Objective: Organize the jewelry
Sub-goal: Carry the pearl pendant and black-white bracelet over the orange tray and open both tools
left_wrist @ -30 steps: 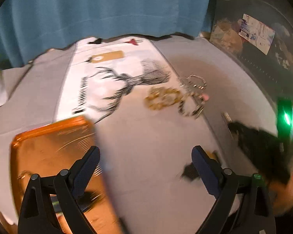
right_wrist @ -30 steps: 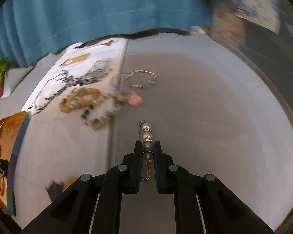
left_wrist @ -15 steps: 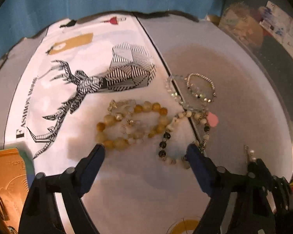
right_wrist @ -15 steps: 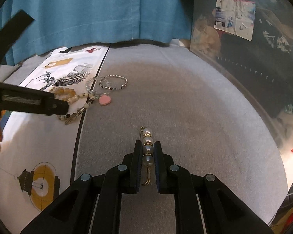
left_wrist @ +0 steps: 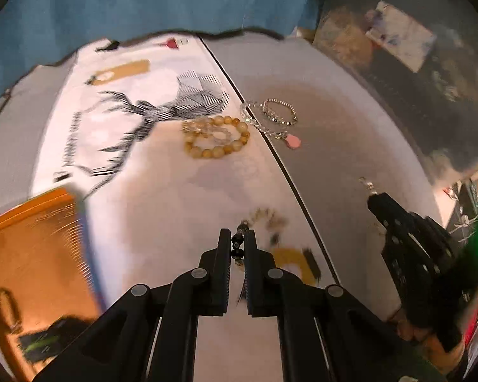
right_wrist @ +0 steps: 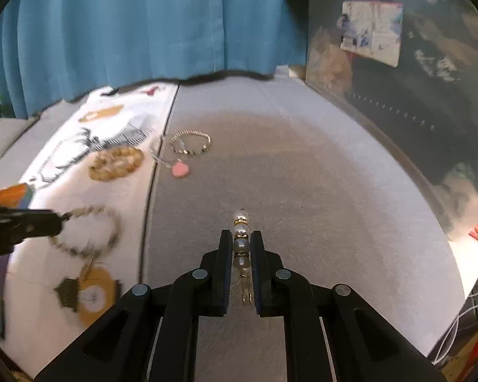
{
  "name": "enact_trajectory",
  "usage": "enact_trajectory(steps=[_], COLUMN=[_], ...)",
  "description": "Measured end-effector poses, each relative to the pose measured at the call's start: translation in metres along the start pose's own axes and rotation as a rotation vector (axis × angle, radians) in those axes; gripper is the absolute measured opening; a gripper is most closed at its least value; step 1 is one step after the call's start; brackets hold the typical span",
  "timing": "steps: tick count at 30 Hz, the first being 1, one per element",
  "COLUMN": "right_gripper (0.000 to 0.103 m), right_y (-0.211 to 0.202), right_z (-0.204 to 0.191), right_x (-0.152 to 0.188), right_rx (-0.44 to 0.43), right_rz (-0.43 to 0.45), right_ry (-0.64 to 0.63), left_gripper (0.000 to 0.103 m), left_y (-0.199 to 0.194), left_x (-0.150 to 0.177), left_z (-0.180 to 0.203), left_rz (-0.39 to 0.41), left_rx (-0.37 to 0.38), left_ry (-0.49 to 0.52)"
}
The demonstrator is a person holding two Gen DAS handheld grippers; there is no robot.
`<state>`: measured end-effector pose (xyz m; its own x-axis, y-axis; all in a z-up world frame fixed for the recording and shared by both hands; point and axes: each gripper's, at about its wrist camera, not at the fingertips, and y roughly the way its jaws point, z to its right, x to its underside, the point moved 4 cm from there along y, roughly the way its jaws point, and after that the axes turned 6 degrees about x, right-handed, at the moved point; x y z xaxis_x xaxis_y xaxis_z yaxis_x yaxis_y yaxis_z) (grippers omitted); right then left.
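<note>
The left claw (left_wrist: pixel 237 248) has just closed and pinches a dark-and-pale bead bracelet (right_wrist: pixel 86 234), lifted over the white printed cloth (left_wrist: pixel 162 197). The right claw (right_wrist: pixel 241 248) grips a pearl pin (right_wrist: pixel 241 238). At its eleven o'clock, an amber bracelet (right_wrist: pixel 116 163) and chains (right_wrist: pixel 190 142) lie on the bench (right_wrist: pixel 302 175).

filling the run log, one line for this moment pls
left gripper: just closed on black-and-white bead bracelet | right gripper: shut on pearl pin | amber bracelet: on cloth
</note>
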<state>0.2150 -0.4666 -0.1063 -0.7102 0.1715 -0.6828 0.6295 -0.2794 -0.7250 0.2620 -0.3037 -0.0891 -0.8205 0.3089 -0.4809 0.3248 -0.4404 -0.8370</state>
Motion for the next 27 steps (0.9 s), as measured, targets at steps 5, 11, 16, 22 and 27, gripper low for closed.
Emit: enact_trajectory(steps=[5,11,16,22,27], right_gripper=[0.012,0.012,0.012,0.012,0.012], right_y=[-0.024,-0.066,-0.115,-0.176,-0.223], right_z=[-0.010,-0.017,-0.032,-0.062,-0.100], right_x=[0.007,0.010,0.014,0.034,0.067], right_rx=[-0.073,-0.205,-0.215,-0.273,-0.325], right_rz=[-0.021,-0.036,0.004,0.040,0.037], right_ry=[0.028,0.084,0.031,-0.047,-0.139], left_gripper=[0.005,0.006,0.006,0.005,0.006], left_y=[-0.056,-0.108,-0.156,-0.211,-0.249], left_x=[0.012,0.028,0.056,0.107,0.163], left_z=[-0.006,-0.014,-0.020,-0.038,-0.057], left_rz=[0.066,0.128,0.177,0.226,0.251], left_rx=[0.001,0.012,0.013,-0.002,0.000], left_ry=[0.015,0.000,0.000,-0.014,-0.050])
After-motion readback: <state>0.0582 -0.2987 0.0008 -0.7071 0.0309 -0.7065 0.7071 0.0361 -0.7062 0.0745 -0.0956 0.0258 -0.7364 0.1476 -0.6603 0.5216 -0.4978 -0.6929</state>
